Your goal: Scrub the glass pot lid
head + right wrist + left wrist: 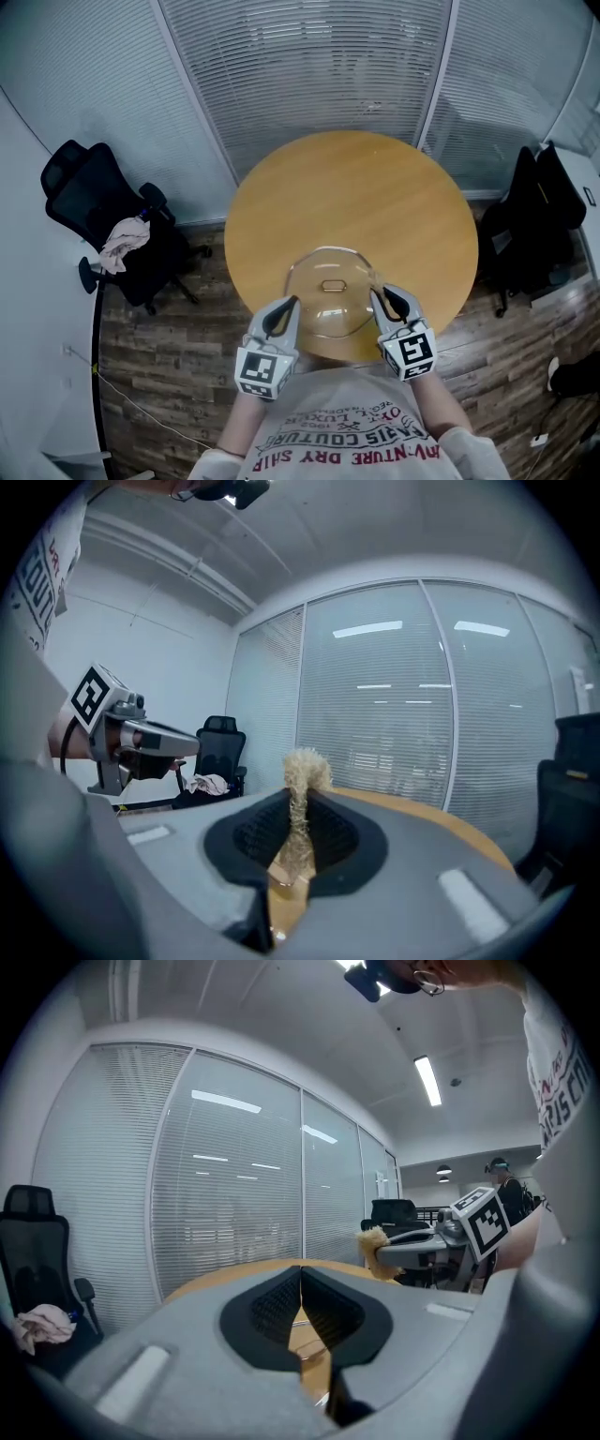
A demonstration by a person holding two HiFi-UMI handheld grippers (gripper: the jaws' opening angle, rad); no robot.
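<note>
Round wooden surface (375, 187); glass pot lid (330, 305) lies at its near edge, between both grippers. Left gripper (284, 307): jaws pressed together at lid's left rim, grip on glass unconfirmed. Right gripper (386, 298): jaws pinching tan fibrous scrubber (302, 780) beside right rim; lid lies to its left

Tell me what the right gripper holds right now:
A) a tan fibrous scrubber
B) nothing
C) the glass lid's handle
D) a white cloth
A: in the right gripper view, the tan fibrous scrubber is clamped between the jaws of the right gripper, with its tuft sticking out above them.
</note>
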